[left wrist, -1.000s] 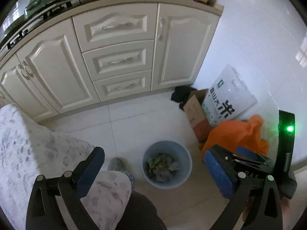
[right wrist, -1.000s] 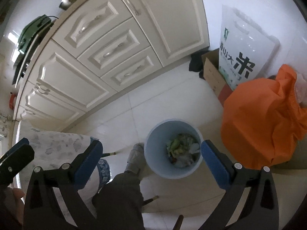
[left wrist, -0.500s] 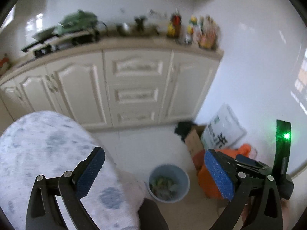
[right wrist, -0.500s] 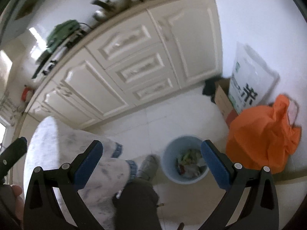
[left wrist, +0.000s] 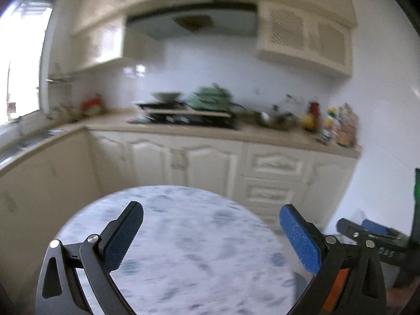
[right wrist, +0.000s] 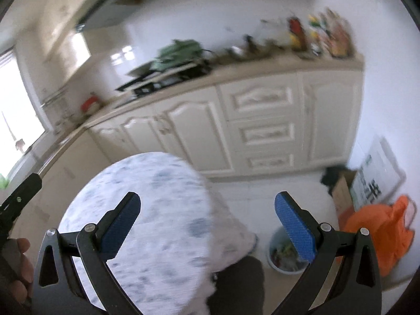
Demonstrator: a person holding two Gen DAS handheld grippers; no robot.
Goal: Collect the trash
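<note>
From the left wrist view, everything was smeared by motion blur. The left gripper [left wrist: 211,232] had its jaws spread wide, with nothing between the blue pads [left wrist: 299,239]; behind the gap lay the round table [left wrist: 183,249] in its white cloth with grey-blue blotches. Beyond the table ran the cream cabinets [left wrist: 210,162], and on the counter [left wrist: 249,131] stood a green appliance [left wrist: 211,97] and a row of bottles [left wrist: 338,123], too blurred to read. Part of the right gripper [left wrist: 372,232] showed at the lower right edge. The trash bin was not visible in this view.

From the right wrist view, the right gripper [right wrist: 207,225] was likewise spread wide and empty, touching nothing. The pale blue trash bin [right wrist: 278,258] stood on the floor below the table's [right wrist: 147,210] edge, partly hidden by the right blue pad [right wrist: 295,232]; scraps of greenish and mixed trash [right wrist: 283,253] lay inside it. Just right of the bin slumped an orange bag [right wrist: 380,233], with an open cardboard box [right wrist: 341,194] and a white printed sack [right wrist: 378,183] behind it against the wall; their contents could not be made out. A hand [right wrist: 15,270] showed at the lower left edge.
</note>
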